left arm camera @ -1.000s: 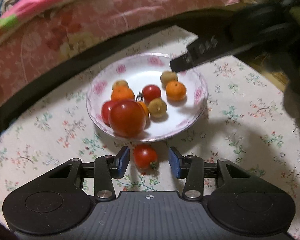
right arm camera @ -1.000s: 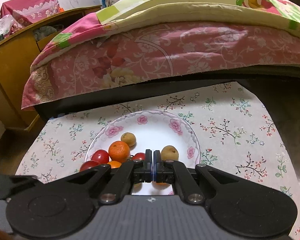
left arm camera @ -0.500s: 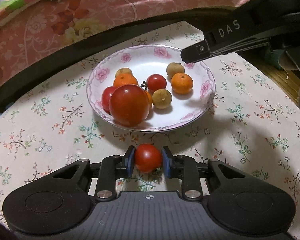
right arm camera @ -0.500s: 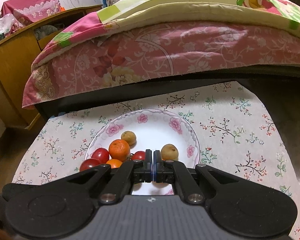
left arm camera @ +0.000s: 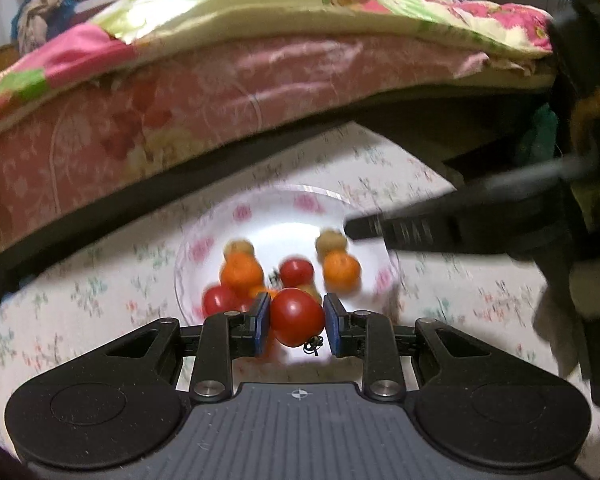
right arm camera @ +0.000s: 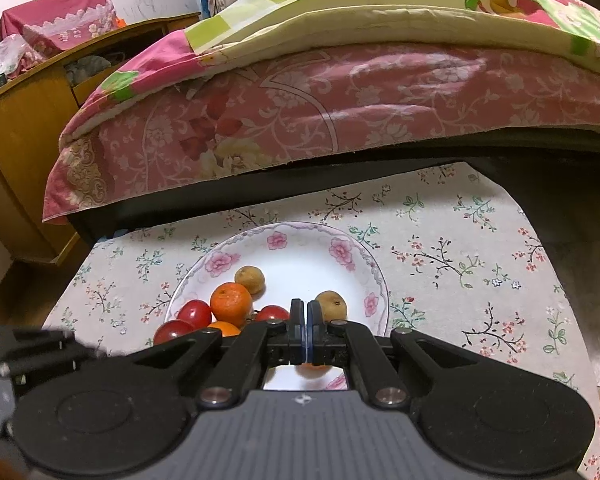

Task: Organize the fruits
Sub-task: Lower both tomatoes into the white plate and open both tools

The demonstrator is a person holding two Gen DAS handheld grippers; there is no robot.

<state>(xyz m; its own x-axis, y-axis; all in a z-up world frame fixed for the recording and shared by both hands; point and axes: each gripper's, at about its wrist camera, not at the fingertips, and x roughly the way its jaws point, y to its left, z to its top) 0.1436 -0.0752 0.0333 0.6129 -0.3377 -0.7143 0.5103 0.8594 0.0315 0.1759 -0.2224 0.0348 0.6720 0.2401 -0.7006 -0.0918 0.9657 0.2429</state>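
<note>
Left claw: matte black plastic body showing two round lobes with shallow circular recesses, ribbed grey centre plate bearing small crosshair mark, angled black linkage arms carrying silver screws, blue pads lining finger insides. Right claw: same black housing, ribbed grey plate, silver pivot screws, blue pad faces. In left wrist view, right claw's black side is showing blurred white lettering.

Indoor artificial light, warm and moderately dim. Left wrist view: heavy motion blur over plate and bed. Right wrist view: sharp focus. Both views: fisheye curvature, dark vignetted corners.
</note>
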